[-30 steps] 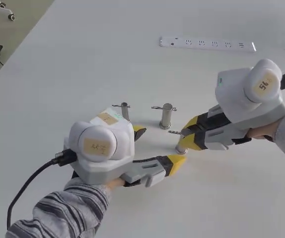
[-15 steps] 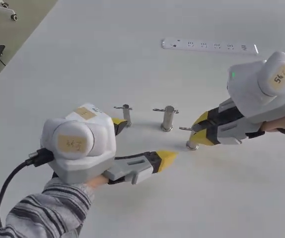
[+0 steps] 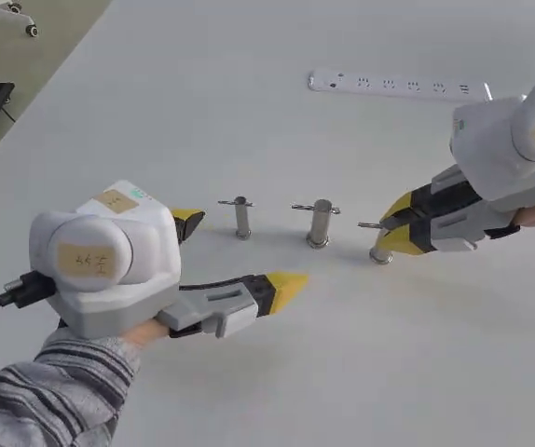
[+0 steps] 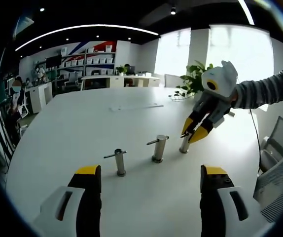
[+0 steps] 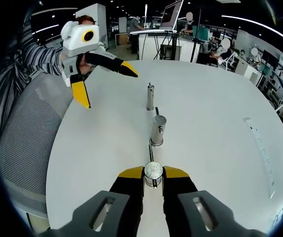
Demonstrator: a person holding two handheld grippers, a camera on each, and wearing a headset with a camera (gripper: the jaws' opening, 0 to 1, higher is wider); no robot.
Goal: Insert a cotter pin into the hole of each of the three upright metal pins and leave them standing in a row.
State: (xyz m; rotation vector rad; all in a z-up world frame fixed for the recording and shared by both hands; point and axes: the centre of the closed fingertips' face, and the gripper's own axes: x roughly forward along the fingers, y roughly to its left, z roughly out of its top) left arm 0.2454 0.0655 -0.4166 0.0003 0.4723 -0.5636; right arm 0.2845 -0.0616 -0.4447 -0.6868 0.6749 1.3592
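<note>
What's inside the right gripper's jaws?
The end pin, upright, clamped near its top. A cotter pin sticks out toward the middle pin; the jaws hide the hole.

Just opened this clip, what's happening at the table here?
A person is fitting cotter pins into upright metal pins on a white table. The right hand-held gripper is closed around the end pin, with a cotter pin sticking out of it. The left hand-held gripper hangs open and empty beside the row. The middle pin and leftmost pin already carry theirs.
</note>
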